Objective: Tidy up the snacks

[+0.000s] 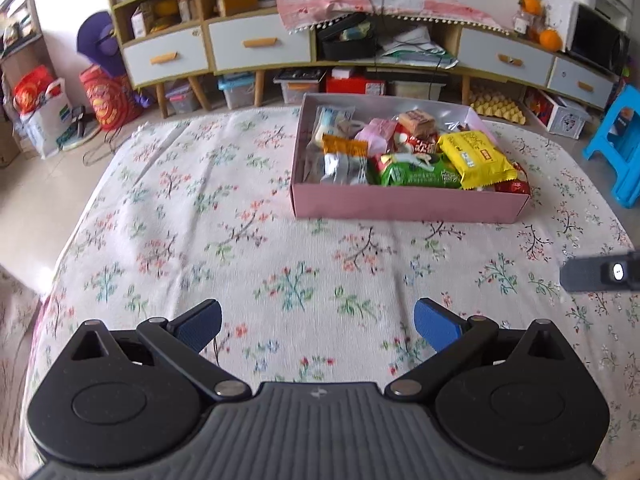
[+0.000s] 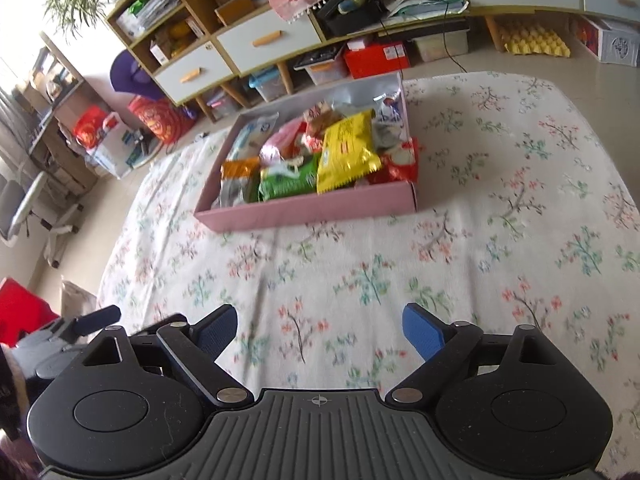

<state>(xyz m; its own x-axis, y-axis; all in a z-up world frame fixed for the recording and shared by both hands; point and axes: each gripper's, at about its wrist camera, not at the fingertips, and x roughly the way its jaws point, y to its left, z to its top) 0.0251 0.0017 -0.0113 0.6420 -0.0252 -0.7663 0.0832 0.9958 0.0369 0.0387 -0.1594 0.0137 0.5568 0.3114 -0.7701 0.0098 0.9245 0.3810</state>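
Observation:
A pink box (image 1: 408, 202) (image 2: 312, 206) sits on the floral cloth and holds several snack packets. On top lie a yellow packet (image 1: 476, 156) (image 2: 348, 152) and a green packet (image 1: 416, 174) (image 2: 288, 182); an orange packet (image 1: 344, 146) and a silver one (image 1: 346, 168) lie at the left. My left gripper (image 1: 318, 326) is open and empty above the cloth, well short of the box. My right gripper (image 2: 318, 330) is also open and empty, hovering before the box. A part of the right gripper shows at the left wrist view's right edge (image 1: 600, 274).
The floral cloth (image 1: 200, 220) (image 2: 500, 240) covers the surface around the box. Beyond it stand a low cabinet with white drawers (image 1: 260, 42) (image 2: 260, 40), storage bins, red bags (image 1: 108, 96), a blue stool (image 1: 618, 140) and a yellow egg tray (image 2: 532, 40).

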